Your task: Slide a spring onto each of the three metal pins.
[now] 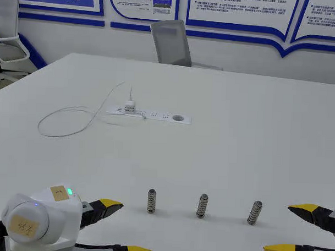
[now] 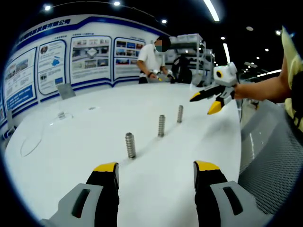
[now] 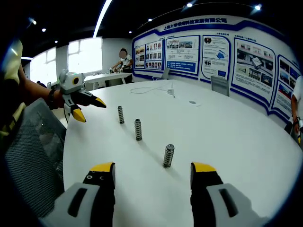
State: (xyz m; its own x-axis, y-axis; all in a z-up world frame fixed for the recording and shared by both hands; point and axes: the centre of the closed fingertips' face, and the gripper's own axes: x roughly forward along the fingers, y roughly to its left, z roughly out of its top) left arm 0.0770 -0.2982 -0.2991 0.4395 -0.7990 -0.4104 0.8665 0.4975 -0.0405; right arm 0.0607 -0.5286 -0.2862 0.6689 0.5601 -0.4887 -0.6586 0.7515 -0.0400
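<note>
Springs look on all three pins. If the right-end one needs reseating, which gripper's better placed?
Right, I'd say. The right gripper is open beside the right-end spring, which stands nearest and almost straight ahead in its own view. The left gripper sits at the row's other end.

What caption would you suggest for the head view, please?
Three spring-sleeved pins in a row on the white table, flanked by the open left gripper and open right gripper.
</note>
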